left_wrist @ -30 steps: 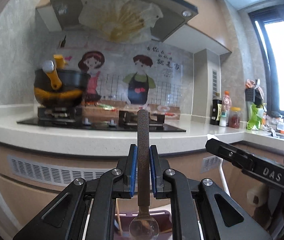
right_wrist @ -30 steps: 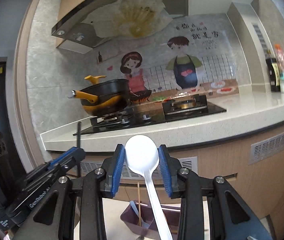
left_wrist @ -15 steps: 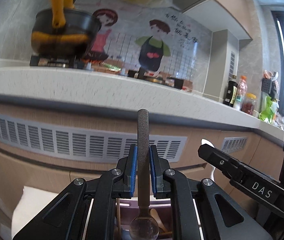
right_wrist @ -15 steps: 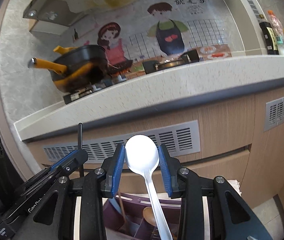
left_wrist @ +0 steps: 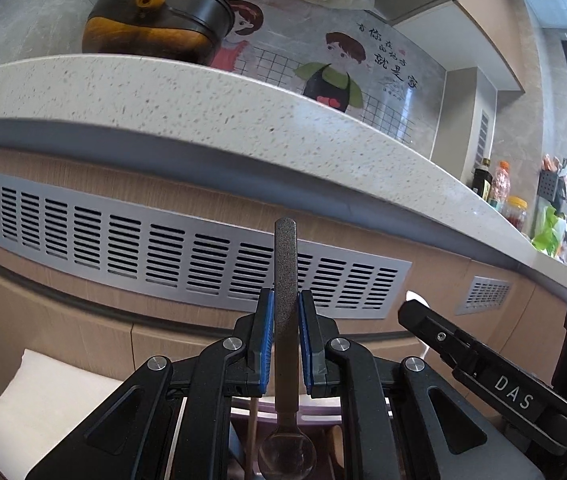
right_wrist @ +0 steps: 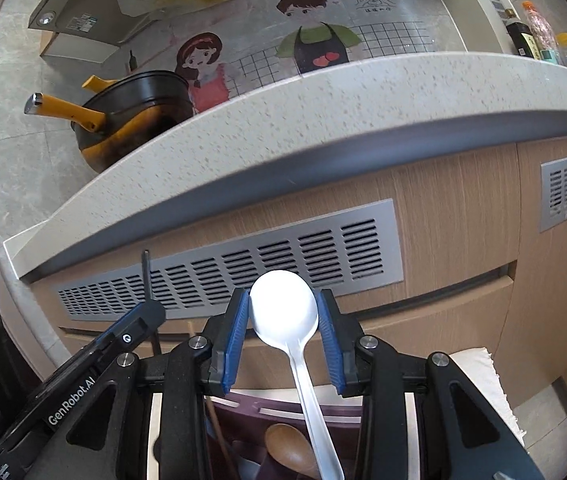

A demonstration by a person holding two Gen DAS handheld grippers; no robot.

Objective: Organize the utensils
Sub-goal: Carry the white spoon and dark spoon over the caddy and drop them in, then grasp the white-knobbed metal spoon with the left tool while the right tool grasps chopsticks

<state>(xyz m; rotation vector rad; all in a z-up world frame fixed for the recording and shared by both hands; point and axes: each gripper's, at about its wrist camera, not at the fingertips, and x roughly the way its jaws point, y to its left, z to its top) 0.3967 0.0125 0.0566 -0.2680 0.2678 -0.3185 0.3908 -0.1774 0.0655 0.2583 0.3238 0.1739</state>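
Both views have sunk: a second ago the hob and pan sat near eye level, and now the speckled countertop edge [left_wrist: 211,104] arches across the upper half with the vent grille [left_wrist: 187,256] filling the middle; so both hands have come down toward the low purple organizer, which I read as the approach to setting two utensils in.

Left to right in the left wrist view: white cloth [left_wrist: 55,392] at 8 o'clock; the left gripper [left_wrist: 286,340] at centre, its blue pads clenched on the rough grey handle of a metal spoon [left_wrist: 286,280], handle standing up toward 12 o'clock, bowl hanging below the jaws at 6 o'clock over the pale rim of the purple organizer [left_wrist: 315,418]; a wooden stick just left of the bowl; the other tool's finger at 4 o'clock.

In the right wrist view: the left tool at 8 o'clock; the right gripper [right_wrist: 283,328] at centre, pads pressed on either side of the bowl of a white plastic spoon [right_wrist: 283,312], handle trailing down toward 6 o'clock into the organizer [right_wrist: 251,412]; a wooden spoon [right_wrist: 287,452] already lying inside, beside the white handle.

Neither grip has changed during the descent; both spoons hang over the organizer, unreleased; which compartment each is over I cannot tell.
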